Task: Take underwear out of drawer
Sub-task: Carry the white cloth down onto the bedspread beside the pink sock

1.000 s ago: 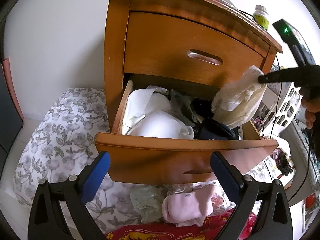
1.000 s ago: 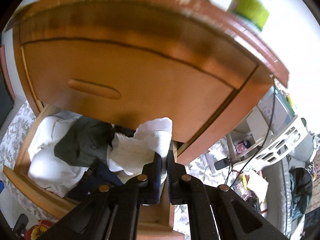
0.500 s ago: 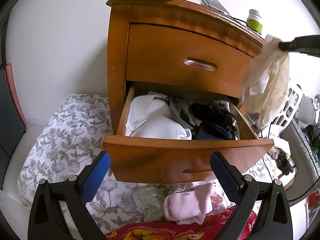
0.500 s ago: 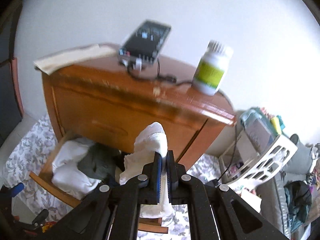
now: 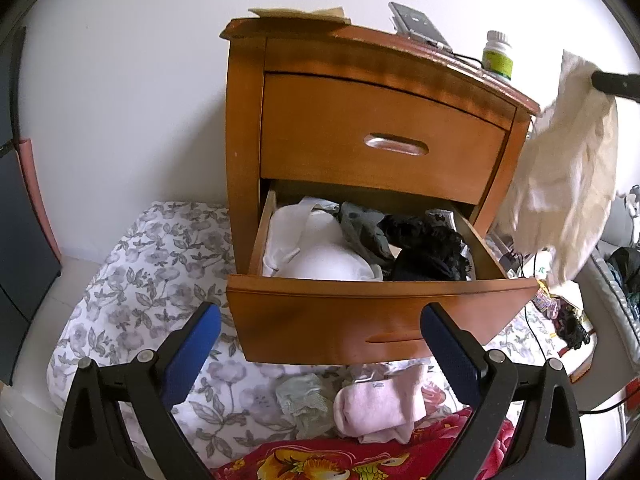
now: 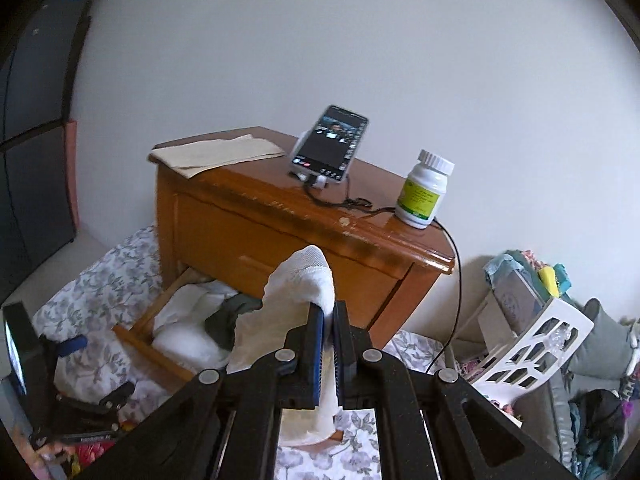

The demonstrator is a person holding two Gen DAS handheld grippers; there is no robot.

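The wooden nightstand's lower drawer [image 5: 360, 316] stands pulled out, holding white, grey and black garments [image 5: 320, 252]. My right gripper [image 6: 329, 316] is shut on cream-white underwear [image 6: 296, 304], which hangs from the pads high above the drawer. In the left wrist view that underwear [image 5: 568, 184] dangles at the right, clear of the nightstand, with a right fingertip [image 5: 616, 85] showing at the edge. My left gripper [image 5: 320, 344] stands open in front of the drawer face, with nothing between its blue pads.
On the nightstand top [image 6: 280, 200] lie a phone on a stand [image 6: 330, 142], a white pill bottle [image 6: 424, 194] and folded paper [image 6: 216, 154]. Pink socks [image 5: 380, 404] and a pale green garment [image 5: 306, 400] lie on the floral bedding [image 5: 140, 292]. A white basket [image 6: 532, 344] stands at the right.
The right gripper lifted the cream underwear up out of the drawer and away to the right, above the nightstand top. The left gripper drew back slightly and stayed open.
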